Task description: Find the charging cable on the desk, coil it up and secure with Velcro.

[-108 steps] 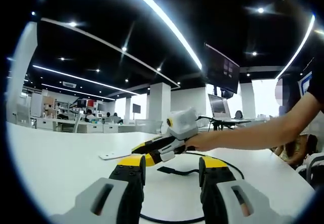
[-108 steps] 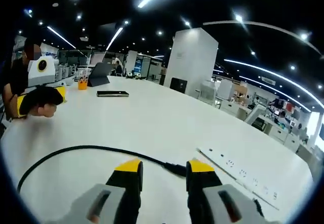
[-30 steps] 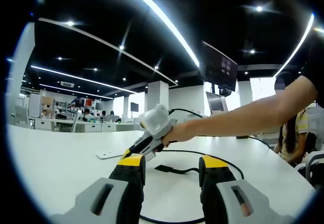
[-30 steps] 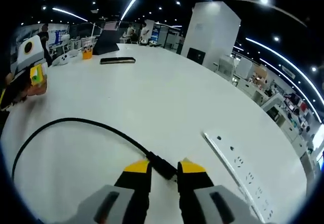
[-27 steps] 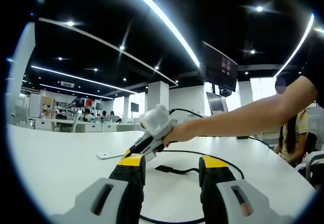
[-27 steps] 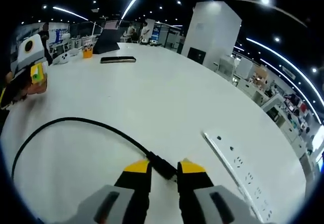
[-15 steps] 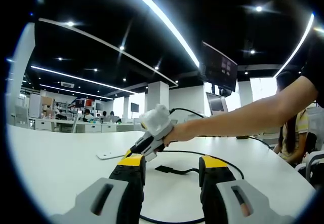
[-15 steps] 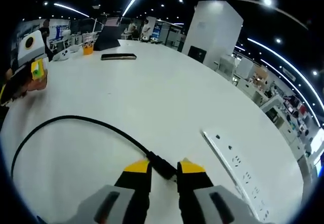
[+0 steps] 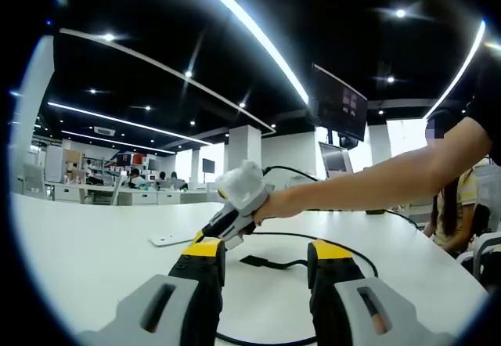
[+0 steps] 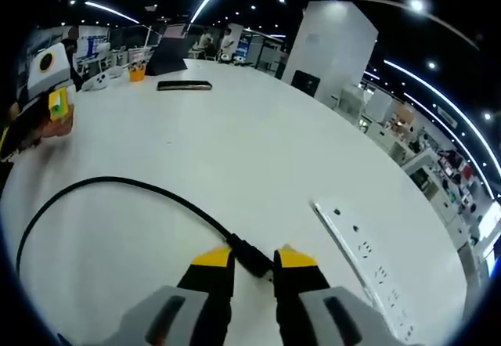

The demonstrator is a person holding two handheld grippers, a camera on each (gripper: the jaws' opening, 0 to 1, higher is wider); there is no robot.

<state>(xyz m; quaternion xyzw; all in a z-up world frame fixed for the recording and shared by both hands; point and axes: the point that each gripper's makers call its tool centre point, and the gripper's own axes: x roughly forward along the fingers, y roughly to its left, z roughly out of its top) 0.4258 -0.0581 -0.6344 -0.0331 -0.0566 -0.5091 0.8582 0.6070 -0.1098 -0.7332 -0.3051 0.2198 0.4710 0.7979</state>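
Observation:
The black charging cable (image 10: 117,180) curves across the white desk (image 10: 235,135). Its plug end (image 10: 252,258) sits between the yellow tips of my right gripper (image 10: 254,258), which is shut on it. In the left gripper view the cable (image 9: 348,250) loops on the desk beyond my own open left gripper (image 9: 264,250). A flat black piece (image 9: 262,262), perhaps the Velcro strap, lies on the cable just ahead of its jaws. The right gripper (image 9: 213,232) reaches in from the right in a person's hand, tips low at the desk. The left gripper (image 10: 45,115) shows at the far left.
A white power strip (image 10: 364,256) lies to the right of the plug, and shows as the power strip (image 9: 176,239) beyond the left jaw. A dark phone (image 10: 182,85), an orange cup (image 10: 136,74) and a laptop (image 10: 168,56) sit far across the desk.
Since 3.6 s ago my right gripper has come down to the plug and narrowed its jaws around it. Over the last second nothing has visibly moved.

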